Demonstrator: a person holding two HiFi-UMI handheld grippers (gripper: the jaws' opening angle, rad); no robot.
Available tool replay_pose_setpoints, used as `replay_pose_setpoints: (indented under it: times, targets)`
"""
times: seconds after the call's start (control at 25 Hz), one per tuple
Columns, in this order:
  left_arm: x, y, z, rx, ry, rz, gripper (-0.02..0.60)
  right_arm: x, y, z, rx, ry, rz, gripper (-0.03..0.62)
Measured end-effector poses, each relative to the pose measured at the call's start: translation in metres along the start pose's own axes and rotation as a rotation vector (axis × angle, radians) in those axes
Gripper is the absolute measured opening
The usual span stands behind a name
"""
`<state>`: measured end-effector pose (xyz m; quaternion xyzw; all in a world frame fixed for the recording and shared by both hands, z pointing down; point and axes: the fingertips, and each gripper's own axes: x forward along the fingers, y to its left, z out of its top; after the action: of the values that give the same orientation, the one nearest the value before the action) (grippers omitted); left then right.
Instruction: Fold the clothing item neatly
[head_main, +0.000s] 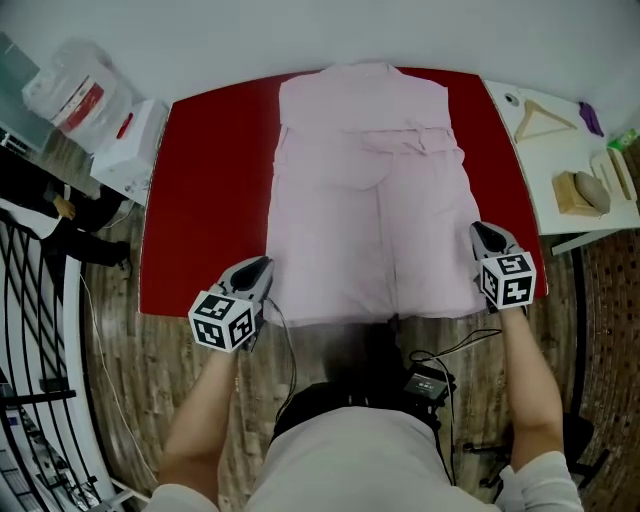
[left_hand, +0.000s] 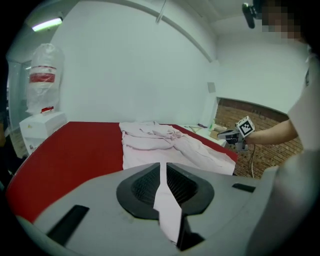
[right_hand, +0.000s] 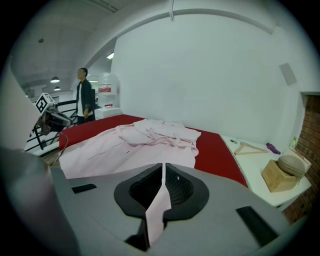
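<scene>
Left gripper (left_hand: 165, 197) clamps pink garment (left_hand: 165, 147) hem; red table (left_hand: 75, 150) beneath.

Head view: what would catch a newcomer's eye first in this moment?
A pink garment lies spread flat along a bright red table, filling the middle of the picture. At its near edge, the left tongs and the right tongs each pinch a corner of the fabric. A wooden hanger rests on the white side table at the far right.

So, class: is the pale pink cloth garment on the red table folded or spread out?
Mostly spread: the pale pink cloth garment lies full length on the red table, only its sleeves folded across the chest.
</scene>
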<state>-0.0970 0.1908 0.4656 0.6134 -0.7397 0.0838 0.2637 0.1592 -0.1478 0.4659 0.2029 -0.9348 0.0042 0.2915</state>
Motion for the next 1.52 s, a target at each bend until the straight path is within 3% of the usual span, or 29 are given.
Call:
replay_pose_setpoints:
  times: [0.44,0.72,0.84,1.24,1.52]
  targets:
    - [-0.054,-0.01,-0.071,-0.126,0.022,-0.047,0.044,-0.073,-0.006,-0.042,0.051,0.015,-0.03,0.025]
    - [-0.061,-0.024,-0.125,-0.219,0.068,-0.084,0.101,-0.096,0.02,-0.116,0.08,0.106,0.008,0.03]
    - [-0.06,-0.027,-0.147,-0.249,0.095,-0.096,0.123,-0.101,0.034,-0.147,0.115,0.144,0.037,0.097]
    - [-0.053,-0.035,-0.211,-0.315,0.186,-0.119,0.194,-0.101,0.061,-0.24,0.199,0.307,0.125,0.206]
    - [-0.029,-0.026,-0.244,-0.253,0.252,-0.127,0.264,-0.071,0.056,-0.281,0.18,0.37,0.171,0.253]
